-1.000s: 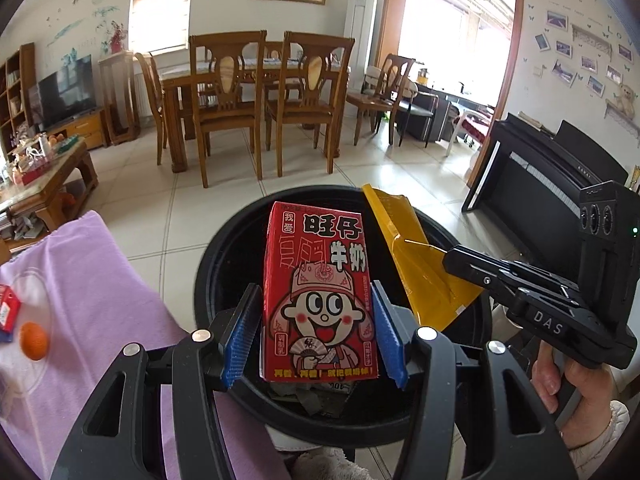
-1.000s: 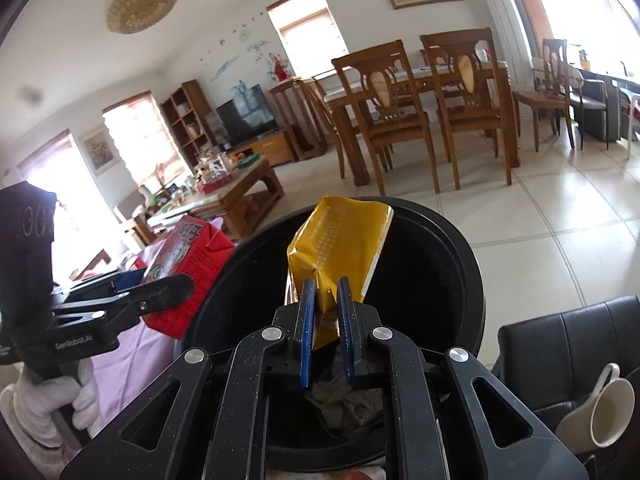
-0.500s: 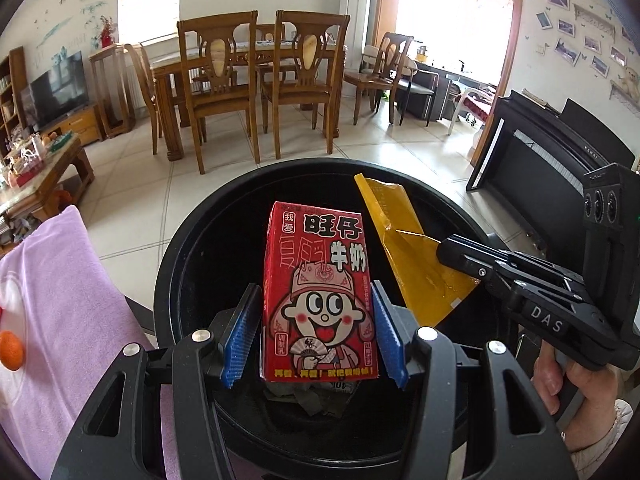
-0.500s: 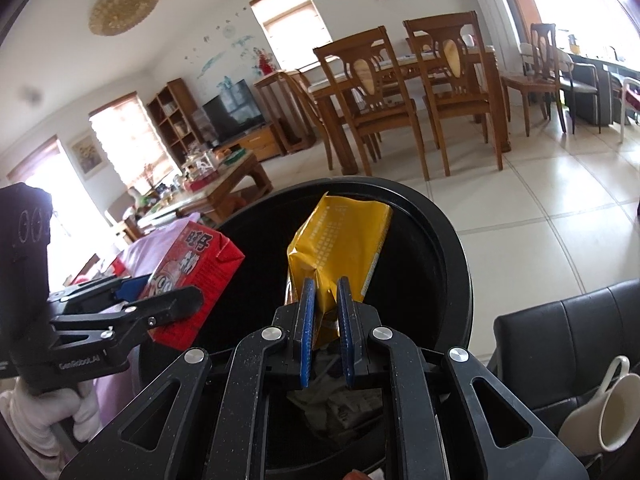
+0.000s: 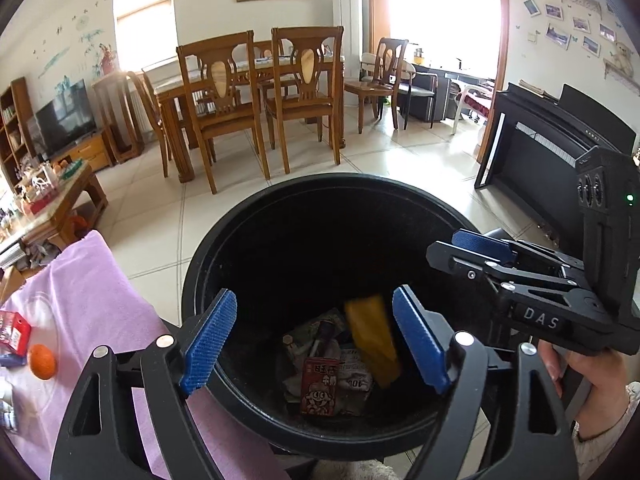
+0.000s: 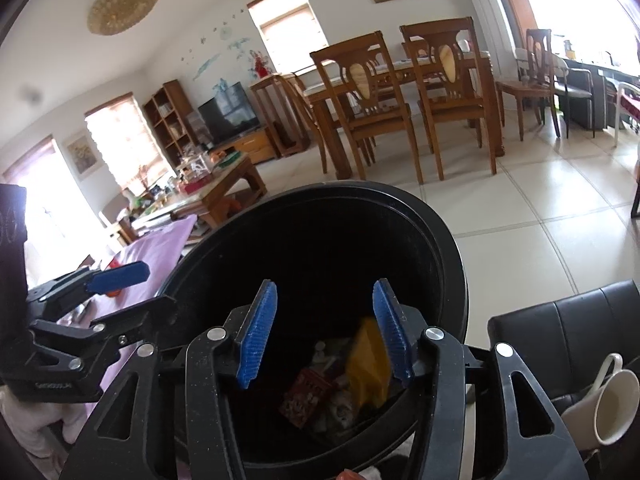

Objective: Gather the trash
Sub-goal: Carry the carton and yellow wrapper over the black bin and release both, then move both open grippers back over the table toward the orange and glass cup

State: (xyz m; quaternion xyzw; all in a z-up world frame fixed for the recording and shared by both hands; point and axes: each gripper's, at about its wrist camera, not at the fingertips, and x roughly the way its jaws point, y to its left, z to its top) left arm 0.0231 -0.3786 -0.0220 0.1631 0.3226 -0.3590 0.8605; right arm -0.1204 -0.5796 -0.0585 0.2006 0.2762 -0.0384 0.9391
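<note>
A black round trash bin (image 5: 256, 216) (image 6: 452, 248) stands below both grippers. Inside it lies the red milk carton (image 5: 319, 386) (image 6: 306, 396) on crumpled wrappers. The yellow packet (image 5: 372, 340) (image 6: 366, 368) is blurred, dropping into the bin. My left gripper (image 5: 314, 340) hangs over the bin's near rim, its jaws opening, with nothing pressed between its blue pads. My right gripper (image 6: 326, 330) is also over the bin, jaws opening, pads apart and clear of the packet. The right gripper also shows at the right of the left wrist view, held by a hand (image 5: 584, 372).
A purple cloth (image 5: 80, 300) covers the table left of the bin, with an orange (image 5: 41, 361) and a red box (image 5: 14, 332) on it. A white mug (image 6: 612, 404) sits on a black leather seat (image 6: 568, 320). Dining chairs (image 5: 224, 104) and a piano (image 5: 552, 148) stand beyond tiled floor.
Both grippers opened. The red carton fell from the left gripper to the bin's bottom, and the yellow packet left the right gripper and is falling in.
</note>
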